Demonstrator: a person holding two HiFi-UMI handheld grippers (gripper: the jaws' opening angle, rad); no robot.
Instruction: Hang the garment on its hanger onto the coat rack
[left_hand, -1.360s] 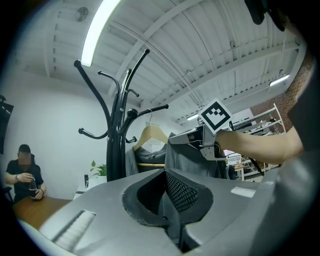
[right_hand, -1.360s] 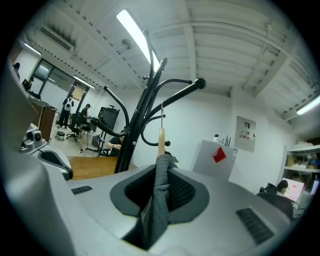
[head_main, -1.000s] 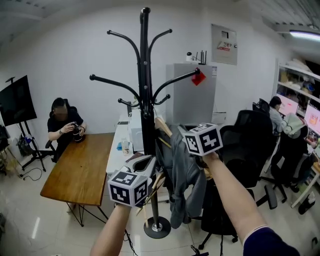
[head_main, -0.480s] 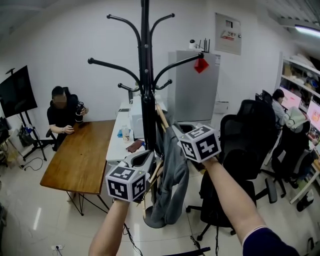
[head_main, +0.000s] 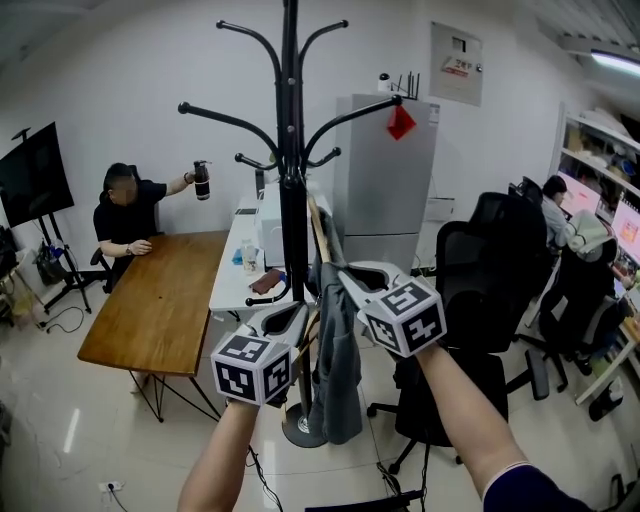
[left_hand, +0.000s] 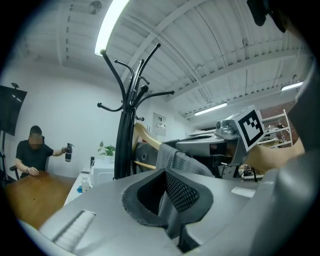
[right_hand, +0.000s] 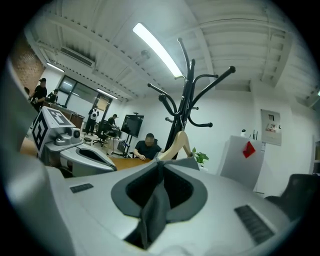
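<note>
The black coat rack (head_main: 290, 200) stands in the middle of the head view. A grey garment (head_main: 335, 350) on a wooden hanger (head_main: 318, 235) hangs close against the pole's right side; whether the hanger's hook rests on a peg is hidden. My left gripper (head_main: 295, 318) is low at the garment's left edge, shut on grey cloth (left_hand: 182, 160). My right gripper (head_main: 345, 280) holds the garment's shoulder; its jaws have just been opening a little, with a strip of cloth (right_hand: 152, 215) still pinched between them. The rack (right_hand: 186, 100) and hanger (right_hand: 177, 145) rise just beyond.
A wooden table (head_main: 150, 310) stands at left, where a seated person (head_main: 125, 215) lifts a bottle. A white counter (head_main: 240, 275) and a grey fridge (head_main: 385, 180) are behind the rack. Black office chairs (head_main: 480, 290) crowd the right. The rack's round base (head_main: 298, 430) sits on the floor.
Both grippers have sunk, the right one drawing in toward the pole. The garment now hangs straighter and closer to the rack. The seated person has raised a bottle.
</note>
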